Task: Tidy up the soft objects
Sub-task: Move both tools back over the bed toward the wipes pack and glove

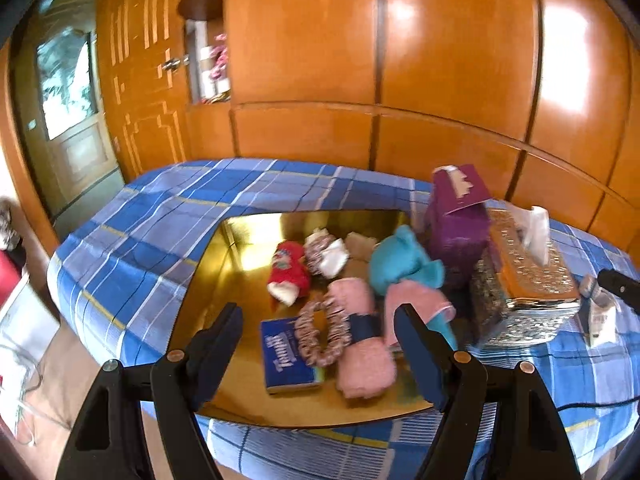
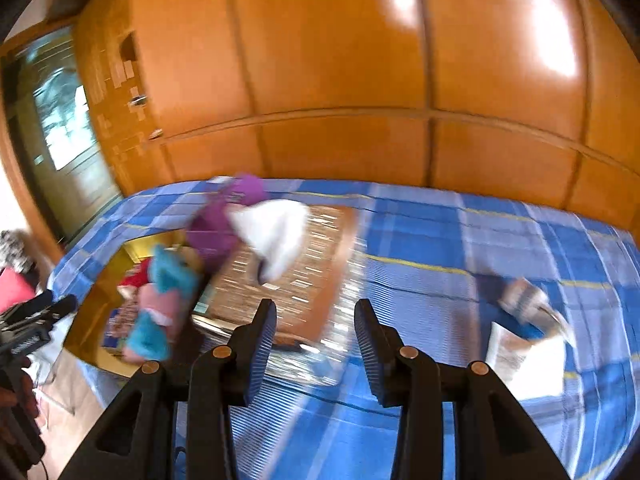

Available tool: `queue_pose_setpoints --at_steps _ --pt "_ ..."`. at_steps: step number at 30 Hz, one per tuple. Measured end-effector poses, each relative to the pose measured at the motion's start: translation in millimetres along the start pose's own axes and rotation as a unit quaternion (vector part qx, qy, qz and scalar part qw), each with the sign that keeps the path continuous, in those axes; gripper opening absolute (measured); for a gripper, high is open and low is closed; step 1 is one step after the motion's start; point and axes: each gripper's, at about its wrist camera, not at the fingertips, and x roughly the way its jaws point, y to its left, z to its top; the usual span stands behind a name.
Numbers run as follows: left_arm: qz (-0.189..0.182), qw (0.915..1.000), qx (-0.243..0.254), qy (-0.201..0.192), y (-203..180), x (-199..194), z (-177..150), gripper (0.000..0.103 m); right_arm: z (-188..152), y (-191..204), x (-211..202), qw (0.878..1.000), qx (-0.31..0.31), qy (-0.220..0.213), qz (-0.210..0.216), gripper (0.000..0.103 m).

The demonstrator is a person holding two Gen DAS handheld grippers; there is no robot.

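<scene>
Your left claw point(image 1: 320, 332) hung spread and empty directly over the gold tray point(image 1: 224, 264) on the bed, the pink rolled towel point(image 1: 360, 336) lying lengthwise just ahead between its fingers, nearer than your right claw point(image 2: 316, 328), also spread and empty.

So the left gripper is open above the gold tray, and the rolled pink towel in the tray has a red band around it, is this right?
Nearly. The band around the rolled pink towel is dark blue, not red, as the left wrist view shows. The left gripper is indeed open above the gold tray.
</scene>
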Motion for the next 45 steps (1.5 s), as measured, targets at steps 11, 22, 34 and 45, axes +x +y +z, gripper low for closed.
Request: queue_pose_setpoints --at_steps 11,22,34,45 --pt "-0.071 0.9922 0.096 -0.039 -77.2 -22.3 28.9 0.078 -45.9 -103.6 -22.1 0.991 0.077 0.034 -0.106 0.04" --pt "-0.187 0.9571 0.214 -0.057 -195.0 -46.3 43.4 0.078 -87.4 -180.7 -60.9 0.97 0.143 0.046 -0.191 0.04" --pt "-0.288 0.8943 0.342 0.012 -336.5 -19.8 -4.6 0.078 -127.6 -230.9 -72.1 0.944 0.239 0.057 -0.218 0.04" --pt "-0.302 0.7903 0.533 0.002 -434.6 16.7 -59.1 0.099 -129.2 -236.9 -73.3 0.943 0.251 0.058 -0.213 0.04"
